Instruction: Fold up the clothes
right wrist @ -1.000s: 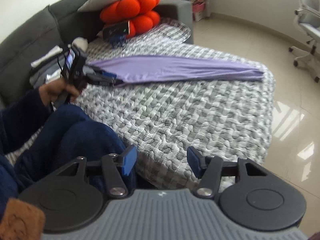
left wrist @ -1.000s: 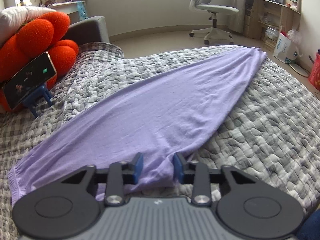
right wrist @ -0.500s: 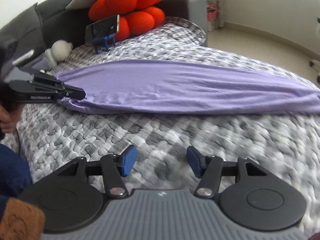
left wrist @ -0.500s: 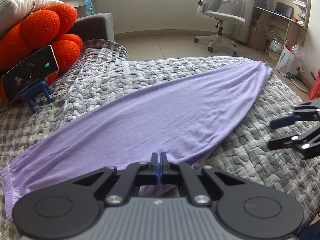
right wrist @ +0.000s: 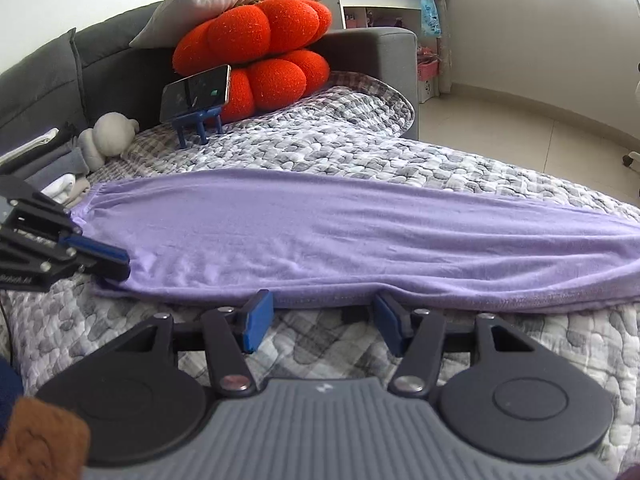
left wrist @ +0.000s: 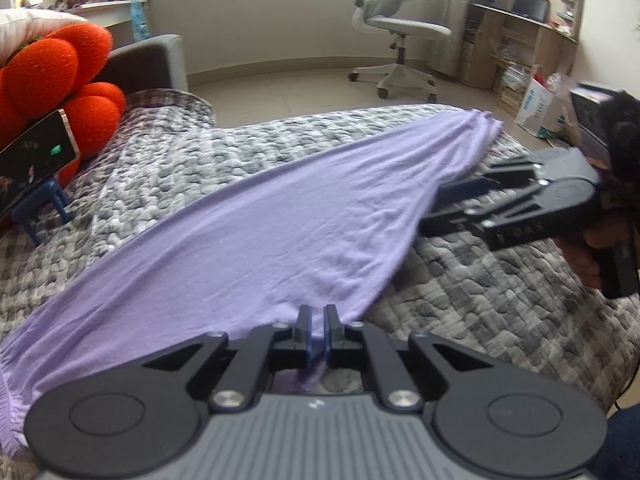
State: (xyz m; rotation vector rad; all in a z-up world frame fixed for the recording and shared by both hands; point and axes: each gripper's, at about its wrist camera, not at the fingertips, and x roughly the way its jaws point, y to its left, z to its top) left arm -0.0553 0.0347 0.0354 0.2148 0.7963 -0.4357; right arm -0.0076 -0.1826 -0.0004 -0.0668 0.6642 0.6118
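Note:
A lilac garment (left wrist: 256, 236) lies folded lengthwise across the grey patterned bedspread (left wrist: 208, 156); it also shows in the right wrist view (right wrist: 320, 236). My left gripper (left wrist: 316, 326) is shut on the garment's near edge close to one end, with cloth pinched between the blue pads. It appears at the left of the right wrist view (right wrist: 116, 260). My right gripper (right wrist: 320, 320) is open, its fingertips at the garment's near long edge, touching or just short of it. In the left wrist view it (left wrist: 436, 208) reaches in from the right.
Orange cushions (right wrist: 256, 56) and a white pillow (right wrist: 224, 4) lean on the grey sofa back. A phone on a blue stand (right wrist: 196, 96) and a small grey plush (right wrist: 108, 136) sit behind the garment. An office chair (left wrist: 396, 40) and desk stand across the floor.
My left gripper closed on the garment's edge. My right gripper moved in from well off the bed to the garment's long edge, staying open.

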